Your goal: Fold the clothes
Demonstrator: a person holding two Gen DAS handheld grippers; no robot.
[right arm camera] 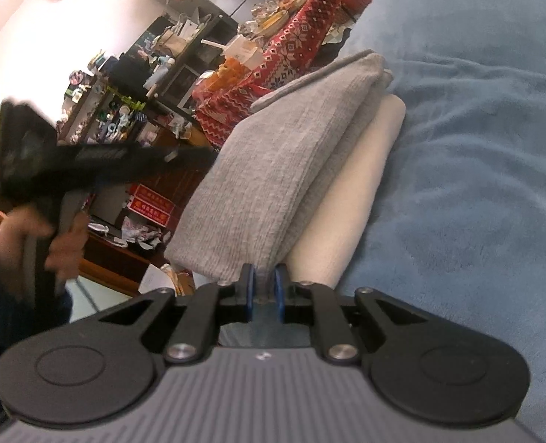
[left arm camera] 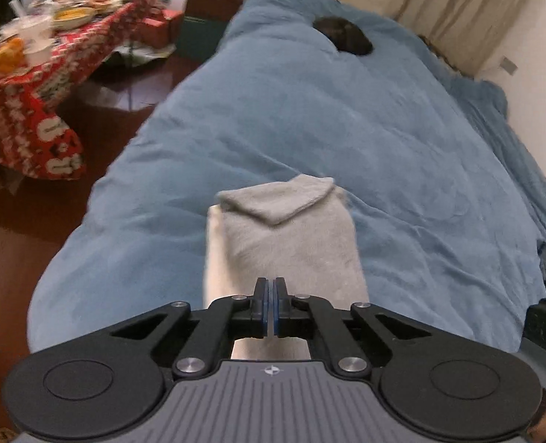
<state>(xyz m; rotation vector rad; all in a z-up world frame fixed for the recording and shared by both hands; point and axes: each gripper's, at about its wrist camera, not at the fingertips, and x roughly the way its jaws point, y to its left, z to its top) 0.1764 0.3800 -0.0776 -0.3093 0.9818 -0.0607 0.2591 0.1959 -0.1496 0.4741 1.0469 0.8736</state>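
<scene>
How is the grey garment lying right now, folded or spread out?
Folded. In the right wrist view the grey garment is a narrow, layered bundle on a cream folded piece, atop the blue blanket.

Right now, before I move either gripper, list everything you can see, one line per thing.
grey garment: one, grey, folded, lifted above the bed, its near edge between the right gripper's fingers
cream garment: one, cream, folded under the grey one
blanket: one, blue, covering the bed
dark item: one, black, far end of the blanket; too blurred to identify
side table: one, red patterned cloth, left of the bed, with cups and food on it
shelves: dark, cluttered, against the wall
curtain: beige, far right
hand: one, holding the left gripper's handle
left gripper: black, shut, garment edge between its fingers
right gripper: black, shut on the grey garment
</scene>
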